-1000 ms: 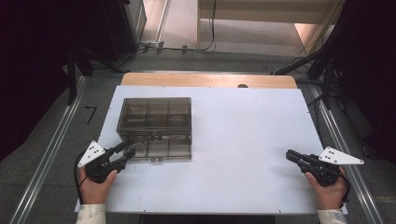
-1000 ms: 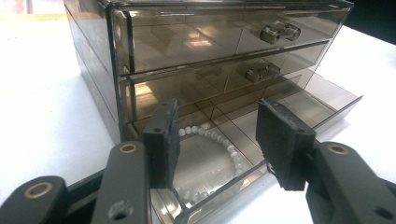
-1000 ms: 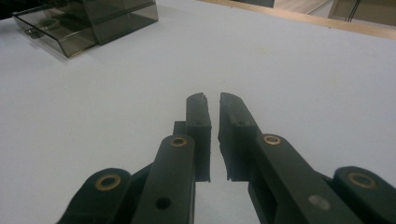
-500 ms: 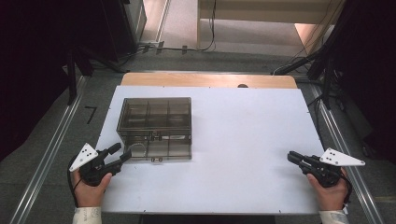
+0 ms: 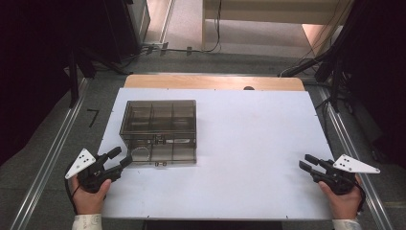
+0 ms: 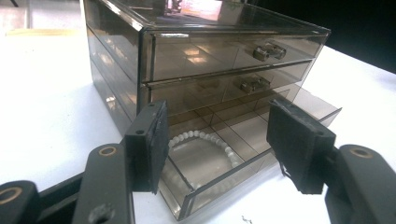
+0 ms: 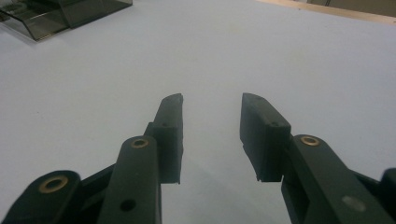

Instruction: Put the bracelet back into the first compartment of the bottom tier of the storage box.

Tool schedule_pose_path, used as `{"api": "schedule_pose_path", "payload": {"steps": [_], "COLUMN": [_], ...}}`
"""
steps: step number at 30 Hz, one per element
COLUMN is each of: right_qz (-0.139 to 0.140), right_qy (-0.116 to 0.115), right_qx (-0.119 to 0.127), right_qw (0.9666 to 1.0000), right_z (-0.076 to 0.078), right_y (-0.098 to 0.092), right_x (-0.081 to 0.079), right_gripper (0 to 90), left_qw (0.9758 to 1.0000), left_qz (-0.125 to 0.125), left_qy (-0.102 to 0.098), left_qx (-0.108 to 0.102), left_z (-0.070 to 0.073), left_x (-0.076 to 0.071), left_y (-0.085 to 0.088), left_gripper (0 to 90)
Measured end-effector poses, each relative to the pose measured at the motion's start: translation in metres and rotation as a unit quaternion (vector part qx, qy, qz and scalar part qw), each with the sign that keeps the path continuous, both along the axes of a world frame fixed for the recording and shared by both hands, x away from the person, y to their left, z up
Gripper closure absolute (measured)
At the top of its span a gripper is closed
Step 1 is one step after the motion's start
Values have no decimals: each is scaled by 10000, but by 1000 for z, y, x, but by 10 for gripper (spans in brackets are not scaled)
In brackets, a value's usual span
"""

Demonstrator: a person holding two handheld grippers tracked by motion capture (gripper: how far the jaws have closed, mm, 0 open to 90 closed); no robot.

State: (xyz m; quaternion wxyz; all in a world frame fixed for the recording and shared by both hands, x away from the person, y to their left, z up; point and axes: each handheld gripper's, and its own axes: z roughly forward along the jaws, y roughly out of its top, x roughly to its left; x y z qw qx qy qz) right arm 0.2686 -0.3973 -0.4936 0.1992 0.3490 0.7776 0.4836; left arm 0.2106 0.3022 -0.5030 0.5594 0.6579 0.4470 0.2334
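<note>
Smoky transparent plastic drawer chest (image 5: 159, 132) sits on the white table (image 5: 249, 143), its bottom drawer (image 6: 243, 154) pulled out with a white bead bracelet (image 6: 205, 144) inside. Just before that drawer the left gripper (image 5: 117, 159) gapes wide, empty. Well off to the chest's right, the right gripper (image 5: 308, 163) is parted, holding nothing.

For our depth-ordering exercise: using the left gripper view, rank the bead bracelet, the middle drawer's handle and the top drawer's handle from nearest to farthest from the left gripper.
1. Bead bracelet, in the open bottom drawer, between the jaws.
2. Middle drawer's handle, above it.
3. Top drawer's handle, highest and farthest from the left gripper.
</note>
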Motion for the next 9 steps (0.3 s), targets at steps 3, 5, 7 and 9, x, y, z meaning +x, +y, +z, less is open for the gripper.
{"api": "schedule_pose_path", "payload": {"steps": [3,5,7,9], "right_qz": [-108,-126,-168,-237], "right_qy": [36,52,69,85], "right_qx": [-1,-3,3,-2], "right_qw": [9999,9999,9998,9997], "right_z": [-2,-2,-2,-2], "right_y": [-2,-3,-3,-4], "right_x": [1,1,1,1], "right_gripper": [496,477,440,385], "left_qw": [10000,10000,9999,9999], "left_qz": [-53,-64,-80,-84], "left_qy": [-14,-41,-62,-76], "left_qx": [1,-22,-58,-67], "left_z": [0,1,2,2], "left_x": [0,-1,-1,-2], "left_y": [0,0,0,0], "left_gripper": [382,382,372,356]}}
